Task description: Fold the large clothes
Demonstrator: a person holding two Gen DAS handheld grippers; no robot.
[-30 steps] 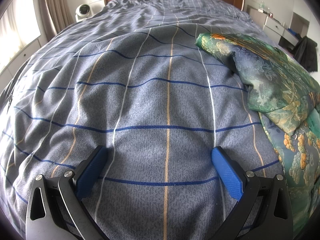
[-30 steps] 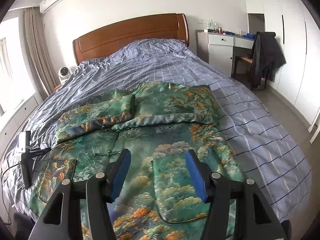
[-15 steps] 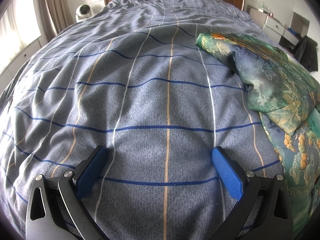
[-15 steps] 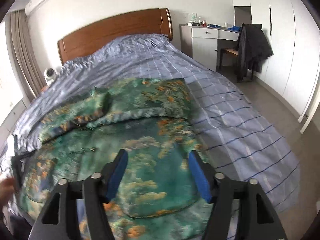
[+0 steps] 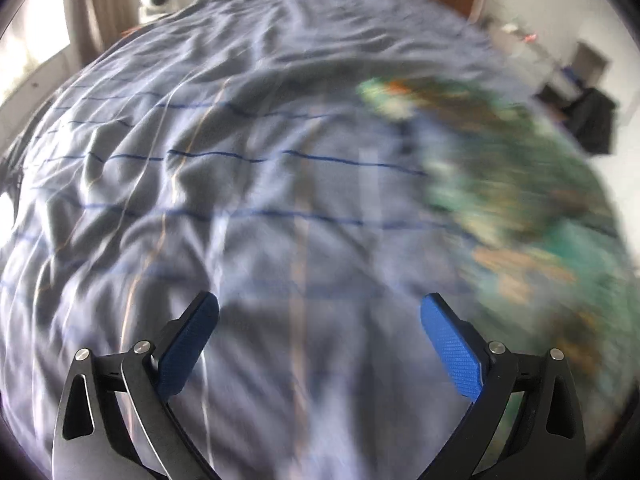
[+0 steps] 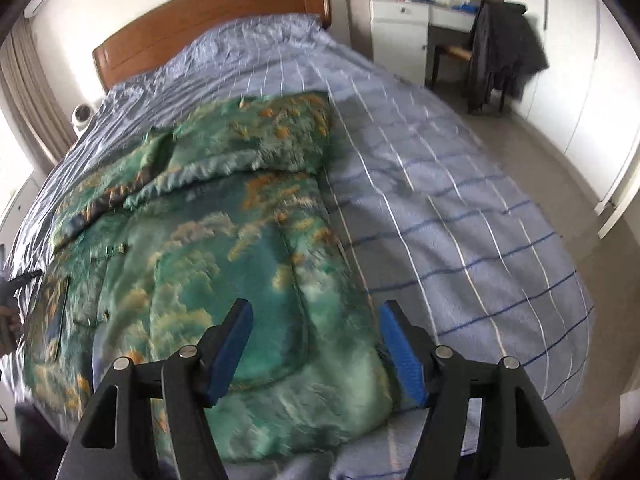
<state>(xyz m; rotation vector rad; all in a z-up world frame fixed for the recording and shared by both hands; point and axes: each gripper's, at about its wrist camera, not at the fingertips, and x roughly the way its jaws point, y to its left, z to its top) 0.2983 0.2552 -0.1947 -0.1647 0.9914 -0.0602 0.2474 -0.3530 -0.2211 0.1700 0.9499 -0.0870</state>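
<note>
A large green garment [image 6: 224,240] with an orange and white landscape print lies spread on the bed, its sleeves folded in across the top. My right gripper [image 6: 316,316] is open and empty, hovering above the garment's lower right part near its hem. In the left wrist view, which is blurred, the garment [image 5: 512,200] lies to the right. My left gripper [image 5: 320,312] is open and empty above the bare blue checked bedspread [image 5: 240,200], left of the garment.
The wooden headboard [image 6: 208,20] is at the far end of the bed. A white desk [image 6: 404,28] and a chair with a dark jacket [image 6: 504,44] stand at the right by the wall. A small white device [image 6: 82,114] sits left of the bed.
My right gripper has moved right and closer over the garment's lower right part. My left gripper has lifted away from the bedspread and its view has turned blurry with motion.
</note>
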